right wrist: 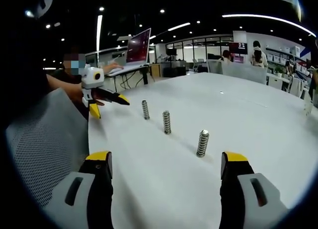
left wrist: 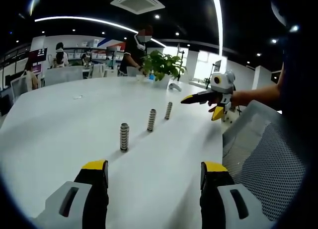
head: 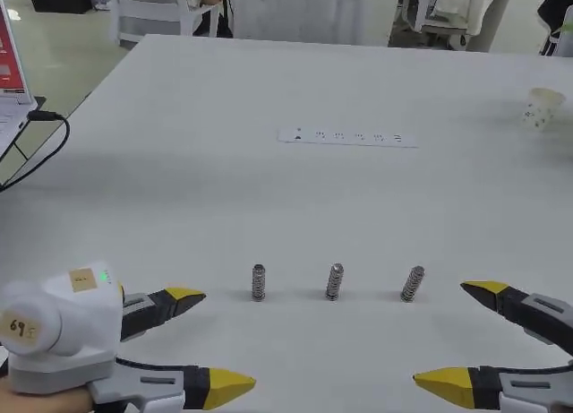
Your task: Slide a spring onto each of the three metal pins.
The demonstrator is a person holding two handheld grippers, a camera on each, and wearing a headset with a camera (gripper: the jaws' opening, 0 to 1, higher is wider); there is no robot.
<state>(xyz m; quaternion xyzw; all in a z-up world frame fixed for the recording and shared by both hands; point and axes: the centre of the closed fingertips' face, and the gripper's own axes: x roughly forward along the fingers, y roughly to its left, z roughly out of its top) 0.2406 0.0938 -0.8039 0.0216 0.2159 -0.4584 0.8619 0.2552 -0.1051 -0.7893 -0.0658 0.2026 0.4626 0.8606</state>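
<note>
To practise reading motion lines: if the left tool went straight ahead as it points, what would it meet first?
Probably the nearest upright metal pin with a coiled spring, ahead of the left tool, off-centre toward one jaw; depth is unclear.

left gripper (head: 224, 339): white body, green light, numbered sticker | right gripper (head: 442, 332): black jaws, yellow tips
</note>
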